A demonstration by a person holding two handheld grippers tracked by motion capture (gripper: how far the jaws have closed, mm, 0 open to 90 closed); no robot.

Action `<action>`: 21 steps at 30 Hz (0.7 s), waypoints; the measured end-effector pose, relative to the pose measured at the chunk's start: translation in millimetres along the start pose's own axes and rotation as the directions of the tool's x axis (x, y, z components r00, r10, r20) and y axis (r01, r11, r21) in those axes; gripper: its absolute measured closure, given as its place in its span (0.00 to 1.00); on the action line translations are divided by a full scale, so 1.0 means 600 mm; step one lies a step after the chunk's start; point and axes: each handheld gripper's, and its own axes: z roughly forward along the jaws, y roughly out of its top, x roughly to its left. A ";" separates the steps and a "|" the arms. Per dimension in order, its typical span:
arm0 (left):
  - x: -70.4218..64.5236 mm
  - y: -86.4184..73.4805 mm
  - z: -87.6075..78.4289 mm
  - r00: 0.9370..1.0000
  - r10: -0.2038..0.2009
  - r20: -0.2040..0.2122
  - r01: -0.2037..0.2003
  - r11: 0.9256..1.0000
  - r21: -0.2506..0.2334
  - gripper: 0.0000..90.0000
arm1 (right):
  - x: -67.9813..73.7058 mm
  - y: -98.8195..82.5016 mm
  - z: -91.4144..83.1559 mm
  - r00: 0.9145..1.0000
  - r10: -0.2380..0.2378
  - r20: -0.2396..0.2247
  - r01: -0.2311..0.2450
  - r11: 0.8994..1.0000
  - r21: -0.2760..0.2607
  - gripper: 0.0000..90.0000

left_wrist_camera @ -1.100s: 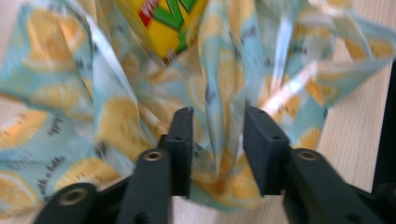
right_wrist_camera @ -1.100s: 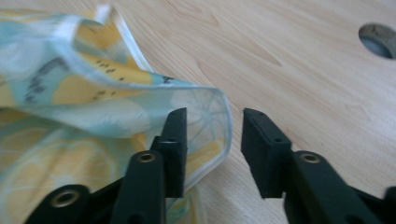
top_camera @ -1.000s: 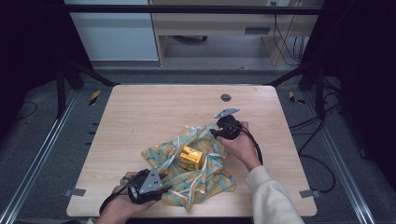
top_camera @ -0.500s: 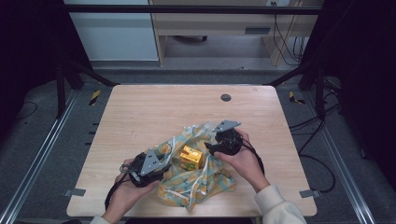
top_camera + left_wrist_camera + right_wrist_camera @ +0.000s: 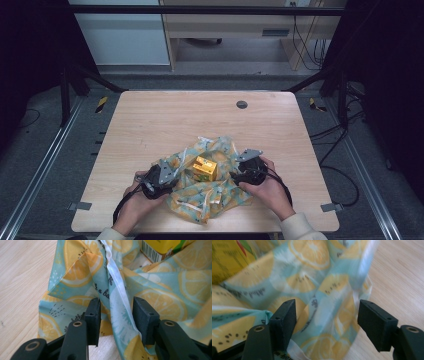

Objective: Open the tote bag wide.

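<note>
Left gripper (image 5: pixel 115 315) closing around lemon-print cloth (image 5: pixel 160 295) fold, right gripper (image 5: pixel 327 315) agape

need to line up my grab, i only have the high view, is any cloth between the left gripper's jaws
Observer: Yes. In the left gripper view a raised fold of the lemon-print cloth stands between the left gripper jaws, which have just been closing; the pads do not press it yet.
Operator: and the right one
Observer: The right gripper is open wide, with cloth bunched between its jaws and its outer pad over bare table.
Operator: what's the yellow thing in the middle
Observer: A yellow box; the left gripper view shows a barcode on its side.
</note>
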 end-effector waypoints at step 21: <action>0.084 -0.027 -0.113 0.928 -0.371 -0.017 0.347 0.883 -0.317 0.14 | -0.041 0.019 -0.093 0.987 0.157 0.019 -0.145 0.947 -0.287 0.08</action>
